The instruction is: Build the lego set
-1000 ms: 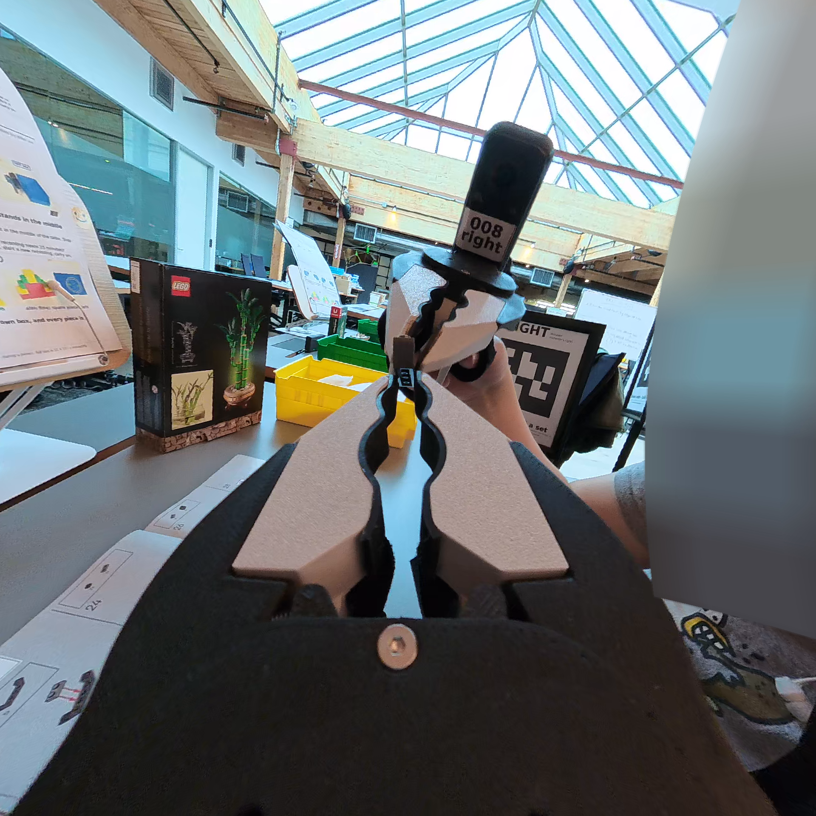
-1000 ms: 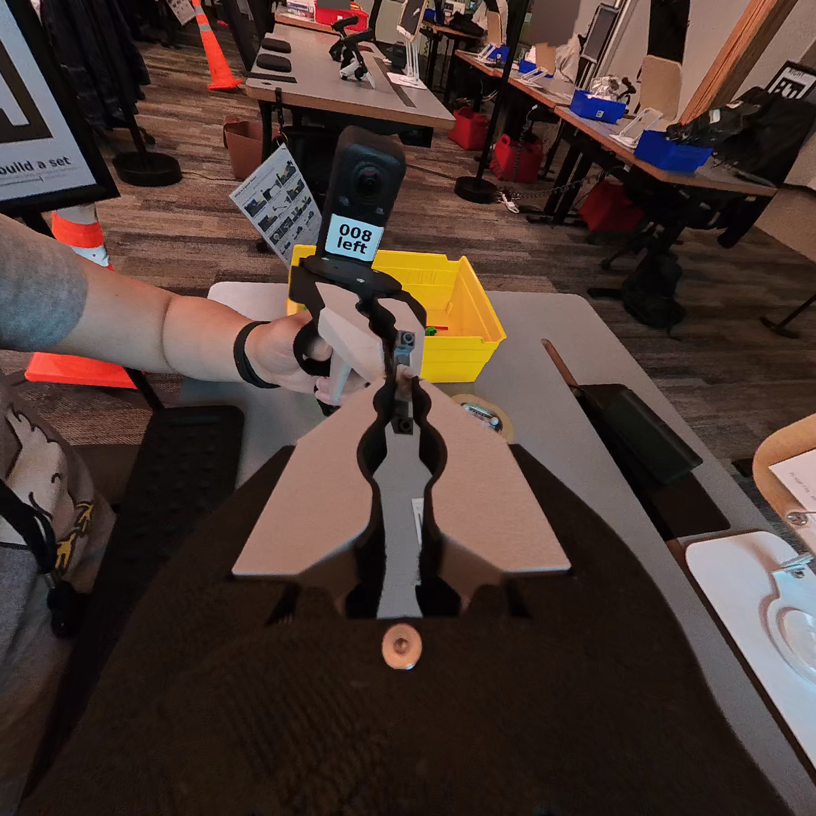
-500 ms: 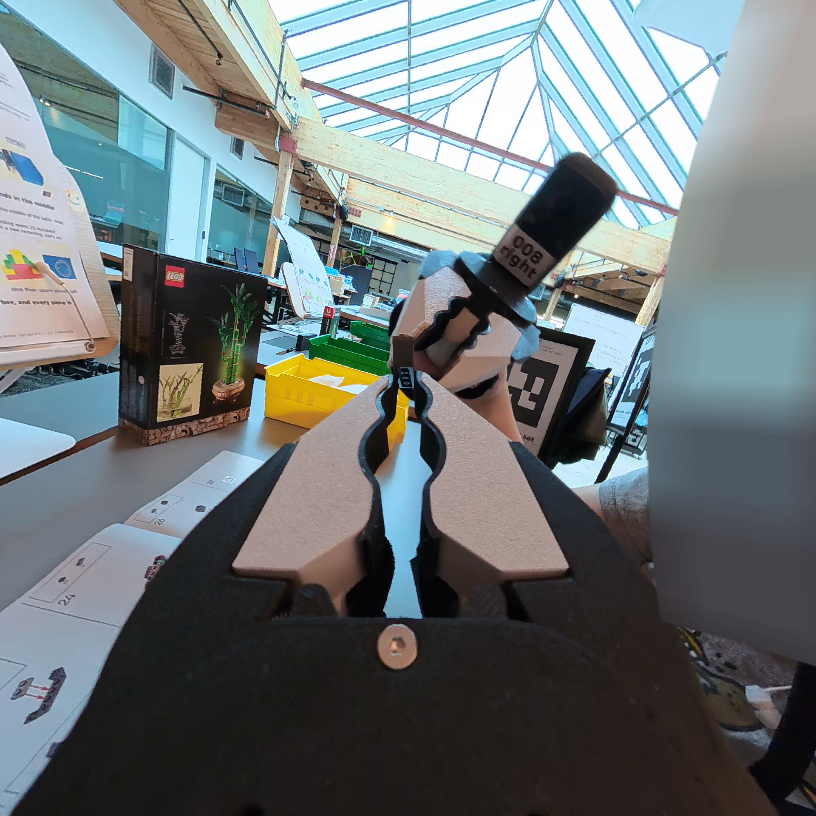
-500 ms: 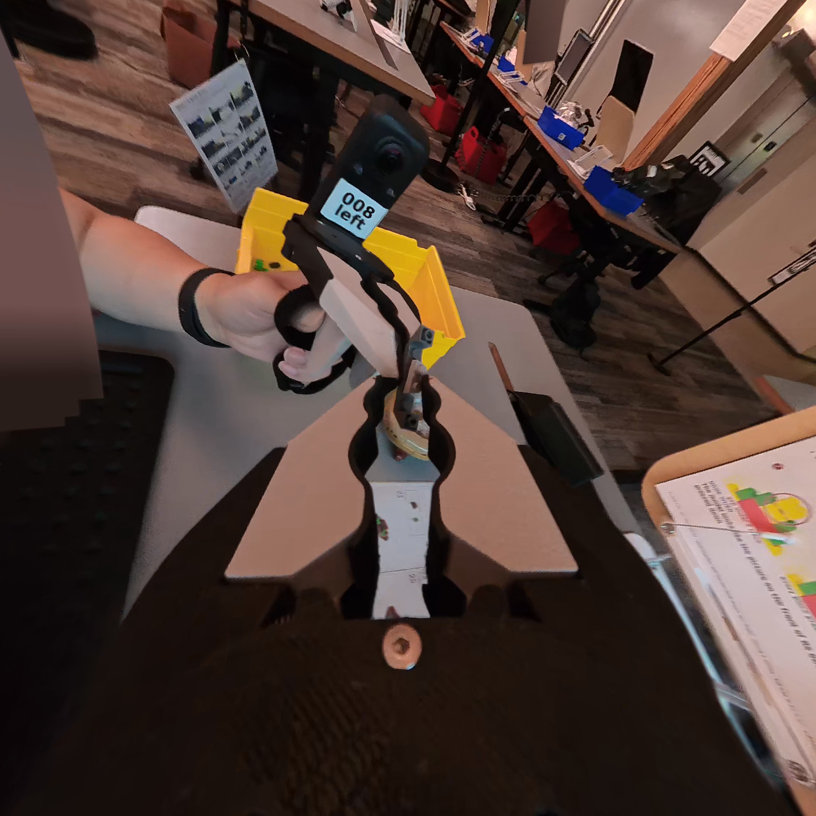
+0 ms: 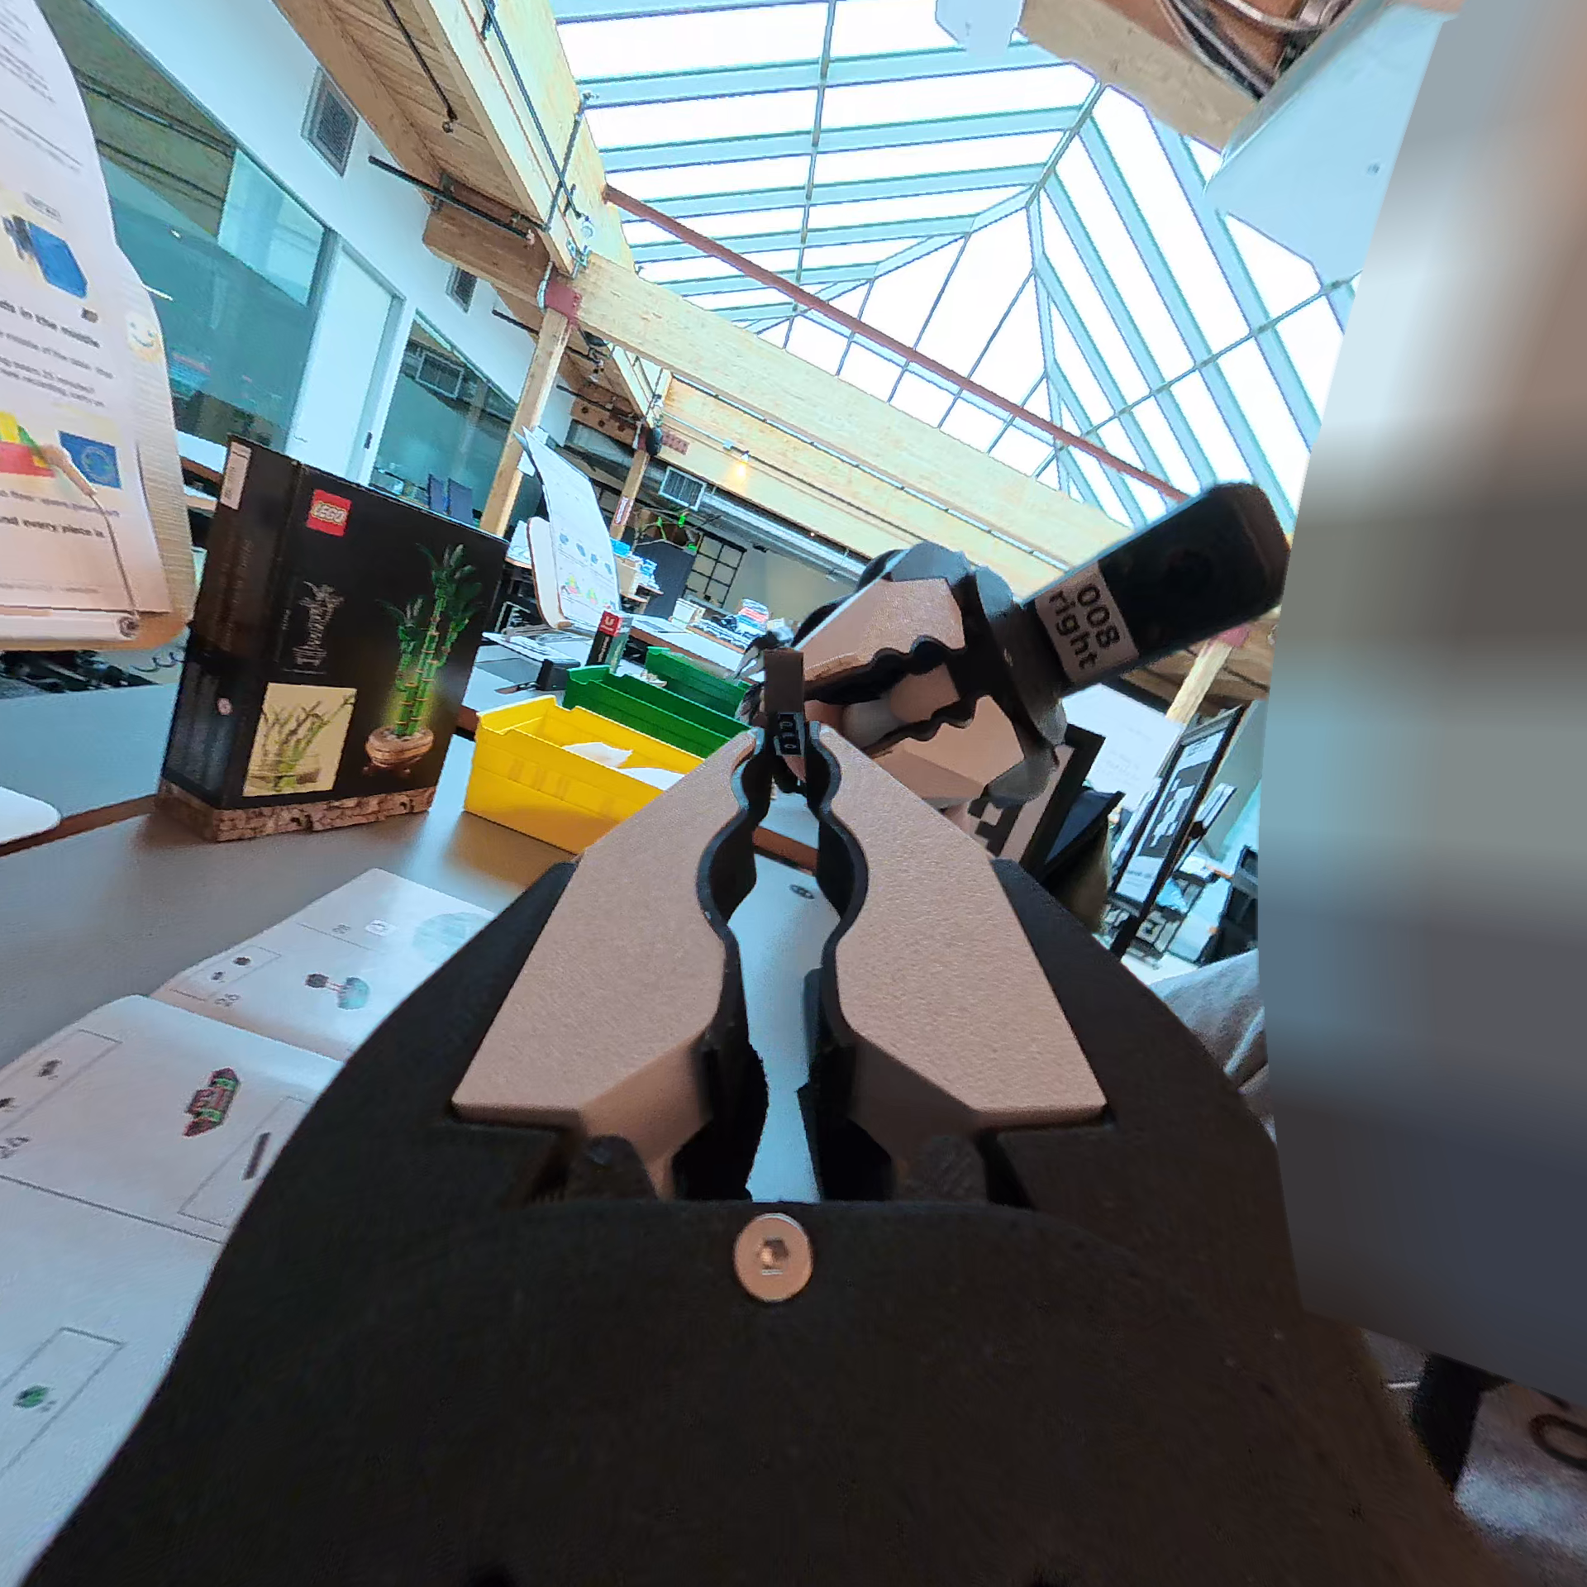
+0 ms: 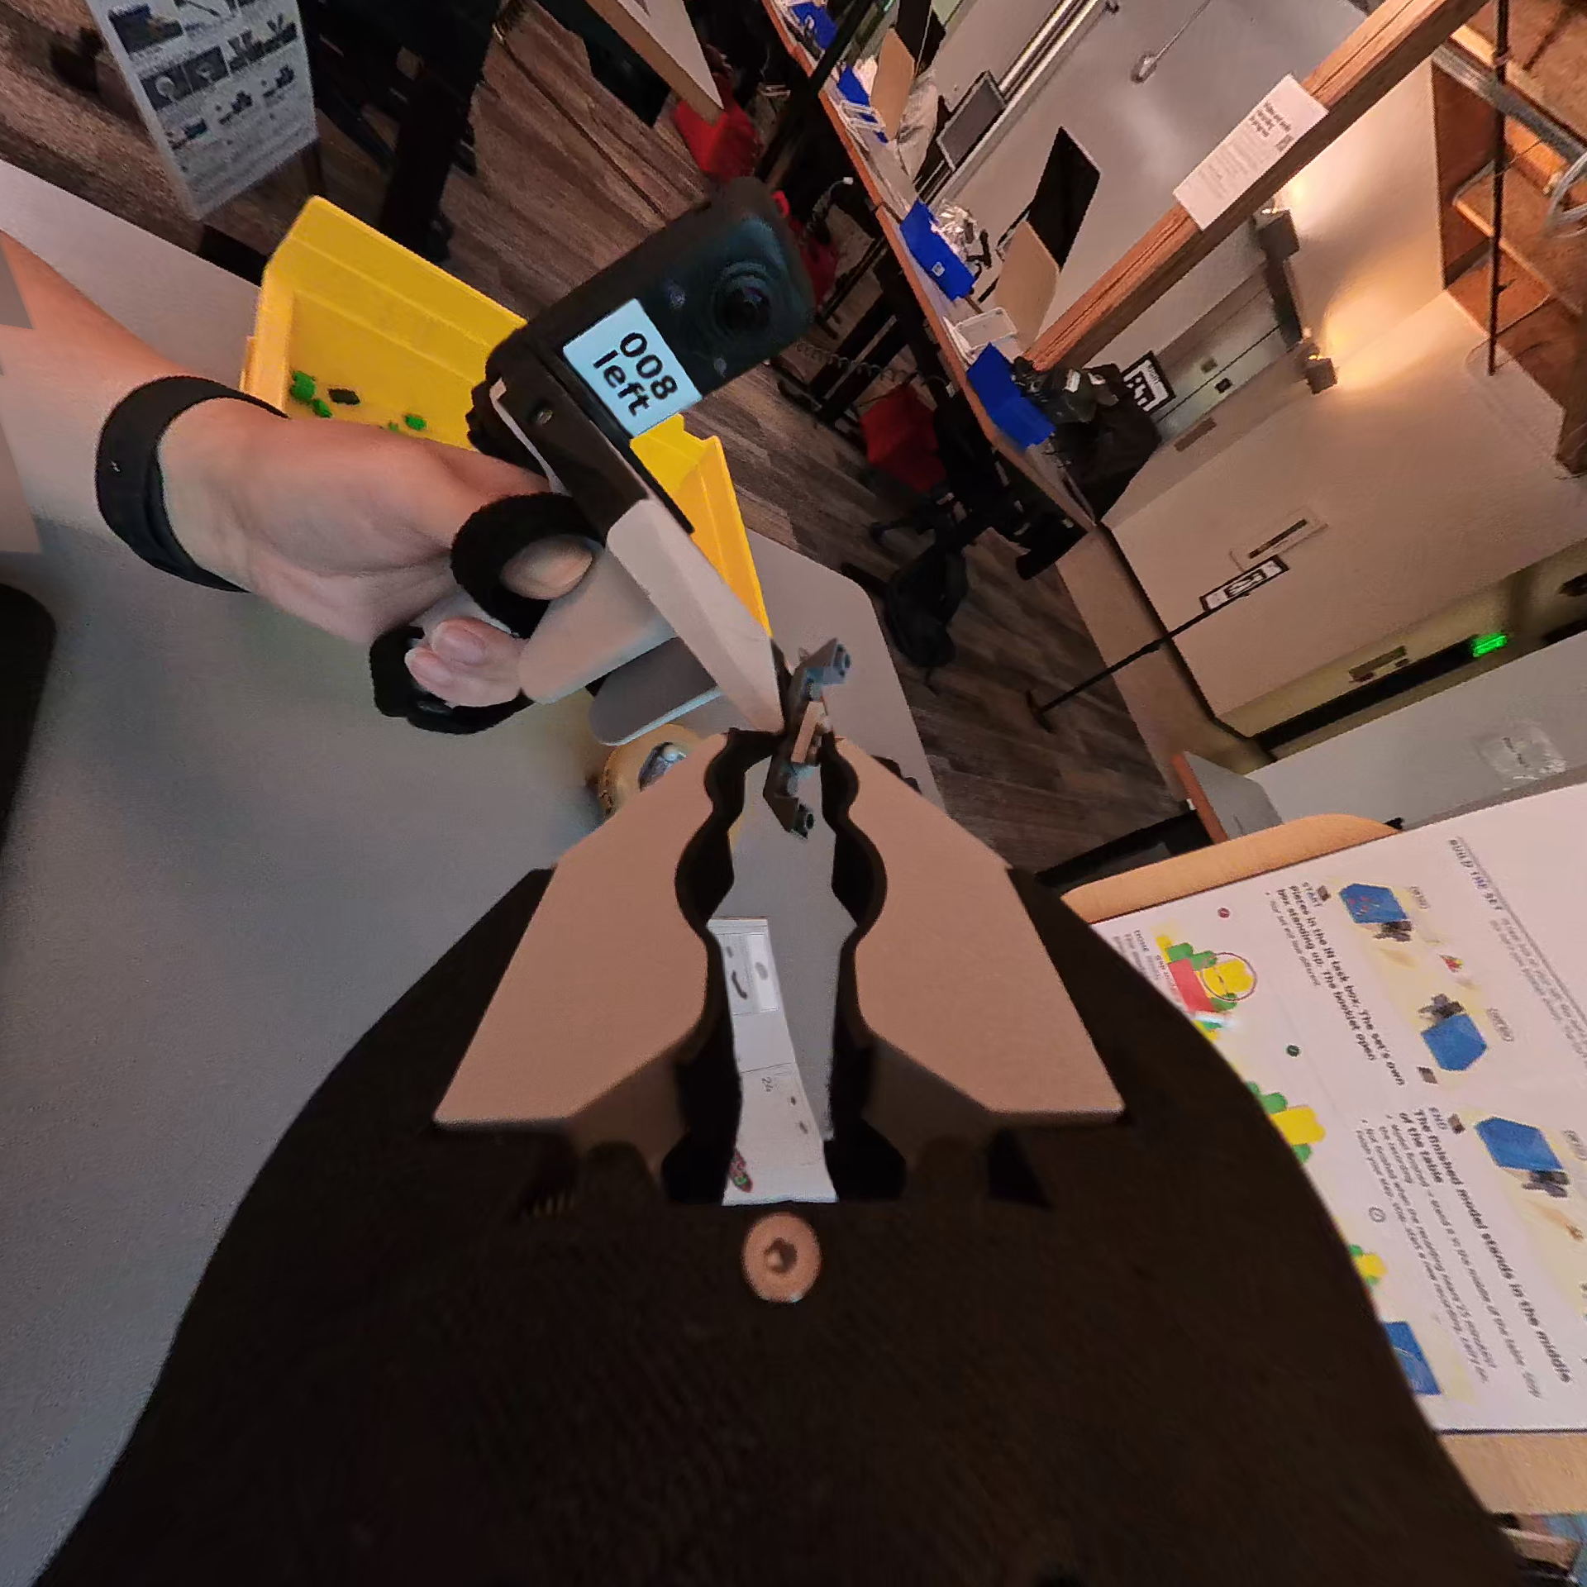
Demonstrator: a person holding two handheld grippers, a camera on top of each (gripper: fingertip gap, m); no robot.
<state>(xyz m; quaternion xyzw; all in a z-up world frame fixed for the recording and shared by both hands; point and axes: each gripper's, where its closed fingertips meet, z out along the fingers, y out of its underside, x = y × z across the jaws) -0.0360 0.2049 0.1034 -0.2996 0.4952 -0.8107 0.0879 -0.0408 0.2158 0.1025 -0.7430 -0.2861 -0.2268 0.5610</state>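
The table [image 6: 215, 859] carries the set's box [image 5: 335, 644], an open booklet [image 5: 215, 1073] and a yellow bin [image 6: 361, 326] with green bits inside. Above it, both grippers meet tip to tip in the air. Over the last second the right gripper [image 6: 794, 760] has rolled from nearly upright to lying over on its side, and the left gripper [image 5: 786, 743] has tilted with it. Each is pinched tight on one end of a small dark brick stack [image 6: 803, 738], a bent grey-brown assembly held between them. The twist looks like seating or re-angling a joint, so the sub-assembly seems unfinished.
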